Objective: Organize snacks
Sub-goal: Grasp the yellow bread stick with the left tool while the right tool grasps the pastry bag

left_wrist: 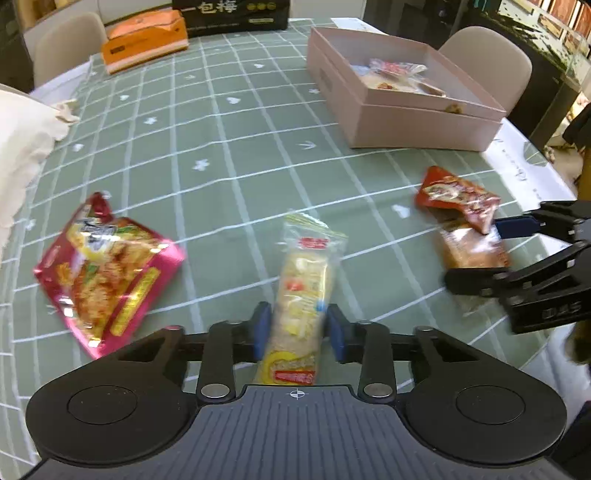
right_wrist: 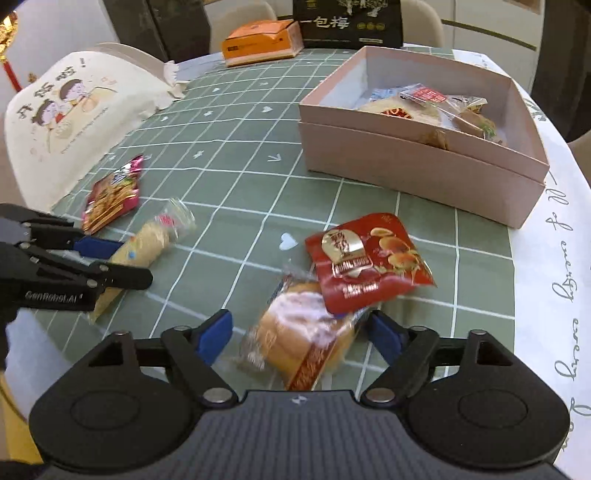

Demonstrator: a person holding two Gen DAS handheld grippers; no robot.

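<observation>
My left gripper [left_wrist: 299, 328] is shut on a long clear-wrapped cracker pack [left_wrist: 301, 295], which lies on the green checked tablecloth; the pack also shows in the right wrist view [right_wrist: 147, 243]. My right gripper [right_wrist: 301, 332] is open around a wrapped bread bun [right_wrist: 303, 336], its pads apart from the wrapper. A red quail-egg packet [right_wrist: 369, 266] rests partly on the bun. A pink noodle-snack packet [left_wrist: 107, 273] lies to the left. The open pink box [right_wrist: 417, 162] holds several snacks.
An orange box [left_wrist: 144, 40] and a black box [left_wrist: 232, 14] stand at the table's far edge. A cream printed bag [right_wrist: 74, 110] lies at the left. Chairs stand behind the table. The table edge with white cloth [right_wrist: 554, 295] runs along the right.
</observation>
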